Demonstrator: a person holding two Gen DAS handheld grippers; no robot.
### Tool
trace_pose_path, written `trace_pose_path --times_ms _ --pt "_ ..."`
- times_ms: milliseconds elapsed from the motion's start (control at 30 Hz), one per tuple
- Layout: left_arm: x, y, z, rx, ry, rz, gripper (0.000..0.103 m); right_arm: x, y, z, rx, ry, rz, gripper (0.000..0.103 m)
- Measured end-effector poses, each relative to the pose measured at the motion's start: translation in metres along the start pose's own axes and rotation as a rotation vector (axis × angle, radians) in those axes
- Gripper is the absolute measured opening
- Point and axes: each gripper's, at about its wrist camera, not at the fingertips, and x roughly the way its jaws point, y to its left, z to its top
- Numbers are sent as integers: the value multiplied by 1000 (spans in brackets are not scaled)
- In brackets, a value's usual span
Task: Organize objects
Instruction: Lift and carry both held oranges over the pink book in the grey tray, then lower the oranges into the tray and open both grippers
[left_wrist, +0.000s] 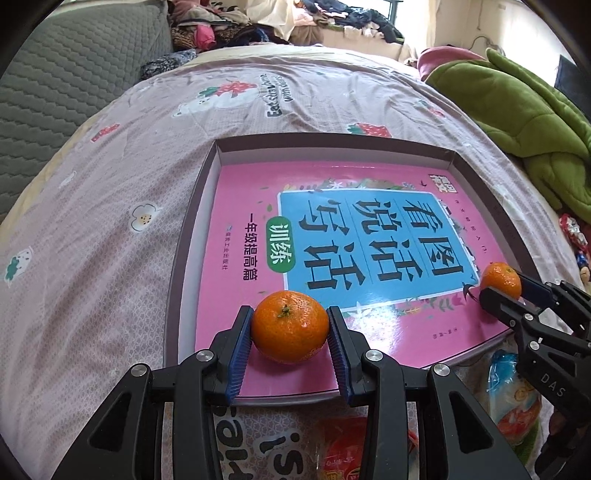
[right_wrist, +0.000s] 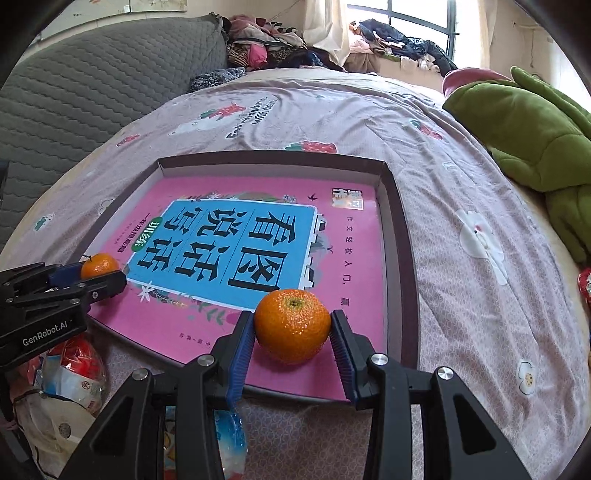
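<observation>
A shallow box tray (left_wrist: 186, 229) (right_wrist: 400, 236) lies on the bed, with a pink and blue book (left_wrist: 369, 240) (right_wrist: 240, 243) flat inside it. My left gripper (left_wrist: 290, 328) is shut on a mandarin (left_wrist: 290, 325) that rests on the book's near left part; it also shows in the right wrist view (right_wrist: 99, 265). My right gripper (right_wrist: 292, 328) is shut on a second mandarin (right_wrist: 292, 325) resting on the book's near right part, also seen in the left wrist view (left_wrist: 500, 279).
Snack packets (left_wrist: 513, 395) (right_wrist: 74, 369) lie on the pink printed bedsheet (left_wrist: 110, 221) just in front of the tray. A green plush blanket (left_wrist: 517, 103) (right_wrist: 535, 140) lies at the right. A grey quilted headboard (left_wrist: 66, 74) and piled clothes (right_wrist: 266, 51) stand behind.
</observation>
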Motion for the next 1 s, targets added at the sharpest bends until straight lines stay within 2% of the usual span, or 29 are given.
trace_pose_path --times_ms 133,400,533,600,733,867,1000 --pt "1 3 1 -7 10 22 41 -1 0 1 3 6 -7 42" --pt "-1 9 2 -34 23 18 42 -8 -1 4 16 -9 -4 43" --pt "-9 10 5 -34 -6 25 43 -11 1 5 8 -18 -4 44" --pt "-14 10 8 -36 -23 23 49 -13 2 6 5 -20 -3 44" --pt "-24 14 11 -48 -42 20 51 -18 4 8 -2 -32 -7 45" --pt "-35 17 9 -58 -58 18 52 -27 6 9 -7 -59 -15 46" --pt "-49 16 5 -55 -80 13 58 -40 8 12 -10 -91 -10 49"
